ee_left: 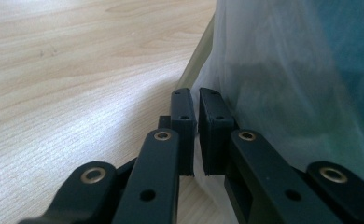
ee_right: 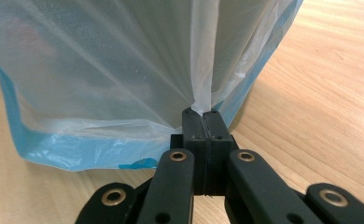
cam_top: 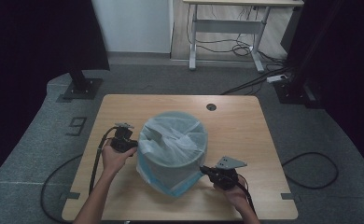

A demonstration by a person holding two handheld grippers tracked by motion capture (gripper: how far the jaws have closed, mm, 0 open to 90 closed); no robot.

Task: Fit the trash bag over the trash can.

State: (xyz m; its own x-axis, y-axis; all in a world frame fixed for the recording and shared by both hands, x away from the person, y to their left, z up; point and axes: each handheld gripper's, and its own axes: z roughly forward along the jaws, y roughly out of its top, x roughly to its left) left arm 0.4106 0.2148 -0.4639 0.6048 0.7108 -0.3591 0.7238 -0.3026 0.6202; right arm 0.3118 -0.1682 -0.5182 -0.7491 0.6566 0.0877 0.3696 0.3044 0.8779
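A round grey bin stands in the middle of the wooden table point(cam_top: 238, 130), wrapped in a translucent white plastic bag point(cam_top: 171, 140) with a blue band along its lower edge point(cam_top: 180, 189). My left gripper point(cam_top: 134, 145) is at the bin's left side. In the left gripper view its jaws point(ee_left: 196, 100) are nearly together, with a thin fold of the bag point(ee_left: 273, 70) running between them. My right gripper point(cam_top: 202, 169) is at the bin's front right. Its jaws point(ee_right: 202, 114) are shut on a pleat of the bag point(ee_right: 101, 60), which rises taut from the tips.
A round cable hole point(cam_top: 211, 107) sits near the table's far edge. Behind the table are a black stand base point(cam_top: 82, 87) on the left, a desk frame point(cam_top: 227, 28) with loose cables, and a cable loop point(cam_top: 311, 170) on the carpet at right.
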